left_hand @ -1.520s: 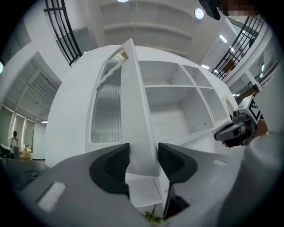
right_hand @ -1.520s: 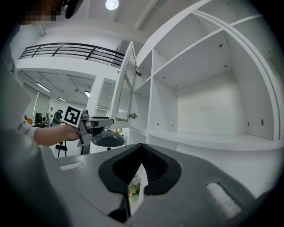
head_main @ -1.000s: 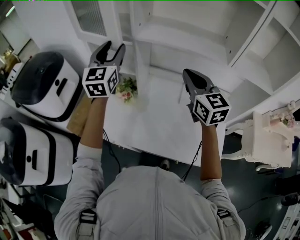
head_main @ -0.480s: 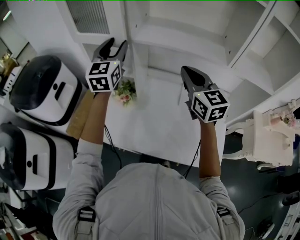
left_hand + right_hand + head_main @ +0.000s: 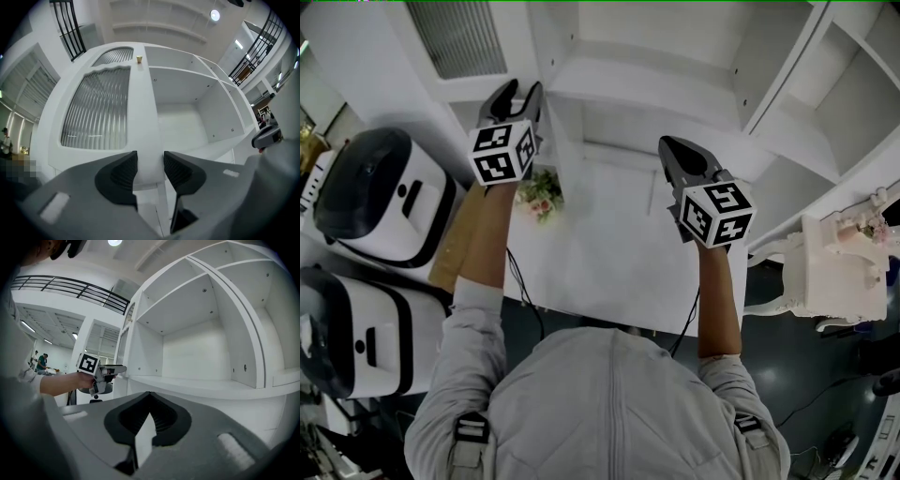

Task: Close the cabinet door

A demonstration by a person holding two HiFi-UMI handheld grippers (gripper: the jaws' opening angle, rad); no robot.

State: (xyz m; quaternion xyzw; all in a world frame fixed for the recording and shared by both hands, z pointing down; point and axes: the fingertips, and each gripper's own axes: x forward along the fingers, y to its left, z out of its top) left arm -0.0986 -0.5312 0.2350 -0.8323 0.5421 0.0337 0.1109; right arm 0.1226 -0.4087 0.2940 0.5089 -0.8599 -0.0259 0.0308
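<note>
While the head view looks down, the cabinet door [image 5: 459, 42] stands open at upper left, with the left gripper [image 5: 517, 94] at its free edge. In the left gripper view, the parted jaws, which have just been closing, straddle that edge. In the right gripper view, the right gripper [image 5: 149, 399] is clenched and empty.

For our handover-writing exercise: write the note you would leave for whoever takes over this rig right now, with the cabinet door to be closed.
Left tool: jaws apart and just been closing, with the free edge of the cabinet door between them; no firm grip shows yet.
Right tool: shut, empty, held in front of the cabinet shelves.
Door: swung open at the cabinet's left.
Done: left tool is at the door's edge.
Left: take or push that edge and swing the door shut.
</note>
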